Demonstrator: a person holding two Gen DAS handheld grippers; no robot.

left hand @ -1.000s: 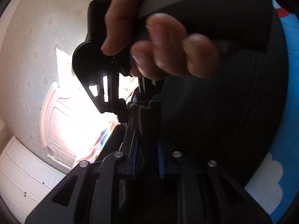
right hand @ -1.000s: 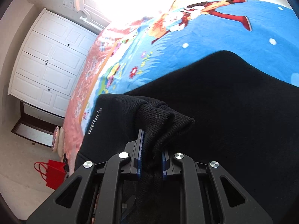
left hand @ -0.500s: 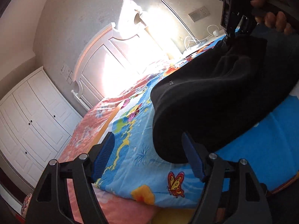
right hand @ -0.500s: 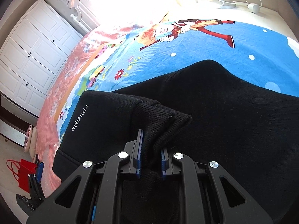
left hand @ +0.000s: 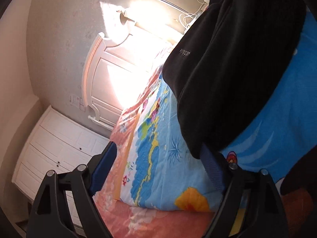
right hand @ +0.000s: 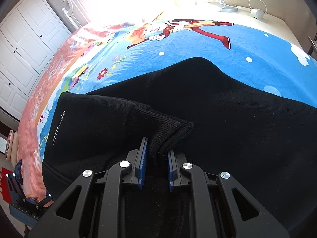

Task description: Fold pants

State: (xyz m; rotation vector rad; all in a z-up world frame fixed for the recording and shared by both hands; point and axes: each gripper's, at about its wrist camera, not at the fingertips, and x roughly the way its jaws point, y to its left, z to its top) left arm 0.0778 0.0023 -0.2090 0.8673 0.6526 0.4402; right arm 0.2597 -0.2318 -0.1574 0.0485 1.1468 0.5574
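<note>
The right gripper [right hand: 155,165] has its fingers pinched on the ribbed cuff of the pants [right hand: 227,119], which lie folded across the bed [right hand: 198,45], while the left gripper [left hand: 158,166], fingers wide and empty, sits at the fold's near corner.

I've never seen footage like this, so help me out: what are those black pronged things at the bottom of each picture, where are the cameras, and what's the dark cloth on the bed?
No robot here: a person holds a two-finger claw in each hand, and a fisheye camera on each looks along its fingers. The black prongs are those fingers. In the right-hand view, the right claw is shut on the ribbed cuff of black pants, which lie partly folded on a cartoon bedspread. In the left-hand view, the left claw is open and holds nothing, beside the pants' edge. A white wardrobe stands behind.
</note>
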